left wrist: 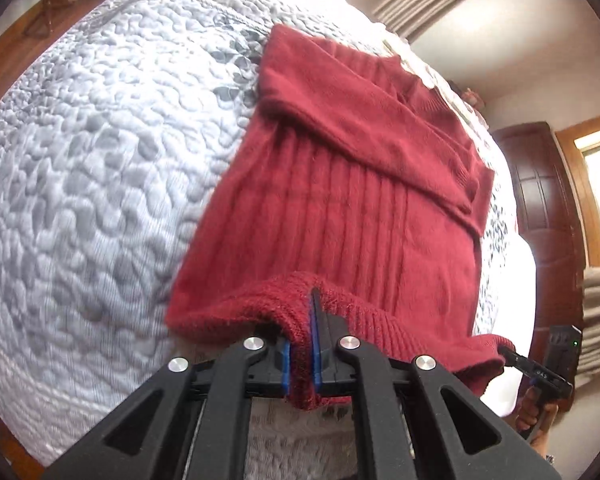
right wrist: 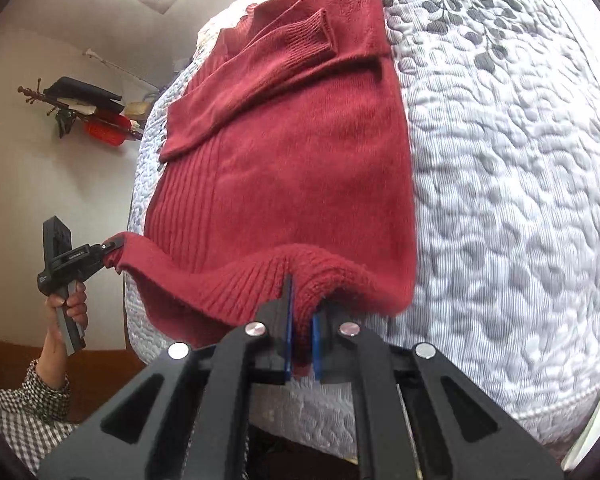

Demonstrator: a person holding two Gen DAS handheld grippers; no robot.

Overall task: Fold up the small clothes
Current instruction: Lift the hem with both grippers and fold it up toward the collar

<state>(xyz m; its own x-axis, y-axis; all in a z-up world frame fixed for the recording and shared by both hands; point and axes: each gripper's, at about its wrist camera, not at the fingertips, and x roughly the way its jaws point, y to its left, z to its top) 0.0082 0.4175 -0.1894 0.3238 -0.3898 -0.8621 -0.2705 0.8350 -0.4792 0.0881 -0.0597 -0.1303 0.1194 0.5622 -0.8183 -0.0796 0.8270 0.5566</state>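
Your left tool and right tool each pinch the hem of the red sweater, which lies sleeves-folded on the quilted bed.

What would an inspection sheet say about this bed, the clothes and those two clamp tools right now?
Surface: white-grey quilt on a bed.
Job's things: red sweater flat, sleeves folded across the chest, hem lifted off the quilt.
Clutter: nothing seen on the quilt.
Grippers: left gripper and right gripper both shut on the hem, at opposite corners.
Cables: nothing seen.
Surroundings: curtain, wooden door, coat rack.
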